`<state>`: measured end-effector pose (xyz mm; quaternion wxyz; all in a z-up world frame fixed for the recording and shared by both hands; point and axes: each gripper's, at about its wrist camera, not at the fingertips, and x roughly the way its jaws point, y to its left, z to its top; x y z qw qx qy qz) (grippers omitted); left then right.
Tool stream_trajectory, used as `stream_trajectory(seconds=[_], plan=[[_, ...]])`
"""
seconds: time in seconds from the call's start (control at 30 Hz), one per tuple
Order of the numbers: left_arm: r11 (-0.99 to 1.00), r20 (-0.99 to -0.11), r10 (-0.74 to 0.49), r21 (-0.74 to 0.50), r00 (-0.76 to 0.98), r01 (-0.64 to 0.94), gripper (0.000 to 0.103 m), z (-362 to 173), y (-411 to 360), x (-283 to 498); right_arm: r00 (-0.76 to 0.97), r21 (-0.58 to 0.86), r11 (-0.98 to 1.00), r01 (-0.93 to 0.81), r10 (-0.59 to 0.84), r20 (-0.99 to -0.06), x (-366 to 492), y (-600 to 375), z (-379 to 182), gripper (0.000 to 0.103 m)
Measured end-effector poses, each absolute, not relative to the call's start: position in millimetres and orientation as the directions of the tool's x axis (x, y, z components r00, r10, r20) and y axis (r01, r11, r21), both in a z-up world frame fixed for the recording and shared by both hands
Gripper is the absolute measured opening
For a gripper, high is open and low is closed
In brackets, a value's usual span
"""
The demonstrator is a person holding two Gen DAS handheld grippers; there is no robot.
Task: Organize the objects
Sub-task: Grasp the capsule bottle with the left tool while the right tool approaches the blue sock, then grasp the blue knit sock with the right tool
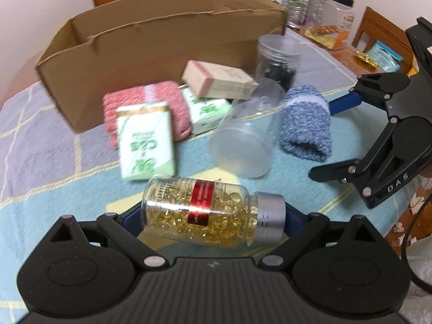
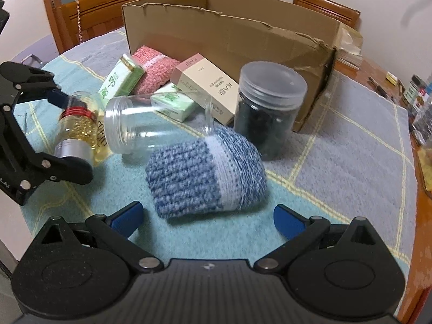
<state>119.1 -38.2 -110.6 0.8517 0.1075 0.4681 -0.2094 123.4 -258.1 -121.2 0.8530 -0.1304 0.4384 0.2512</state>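
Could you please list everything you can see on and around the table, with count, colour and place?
cardboard box: 1, brown, open, behind the pile.
capsule bottle: 1, clear with yellow capsules and silver cap, lying between the left fingers.
empty jar: 1, clear, lying on its side, mid-table.
lidded jar: 1, clear with dark contents, upright by the box.
blue cloth: 1, blue and white, rolled, in front of the right gripper.
pink cloth: 1, pink and white, near the box.
green boxes: 2, green and white, in the pile.
beige box: 1, beige and pink, atop the pile.
tablecloth: 1, teal and grey checks.
chairs: at least 2, wooden, behind the table.
left gripper: 1, black, around the bottle.
right gripper: 1, black, open.
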Motion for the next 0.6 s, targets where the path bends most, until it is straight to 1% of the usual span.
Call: stream_trajectory(seconds=[0.27, 0.6], plan=[[0.919, -0.847, -0.232, -0.031, 0.479, 0.392, 0.096, -110, -19, 121, 0.483, -0.002, 0.823, -0.568, 0.331, -0.811, 141, -243, -122, 0.103], [0.921, -0.85, -0.247, -0.056, 0.466, 0.386, 0.096, -109, -16, 126, 0.469, -0.011, 0.837, -0.547, 0.295, -0.833, 149, -236, -120, 0.103]])
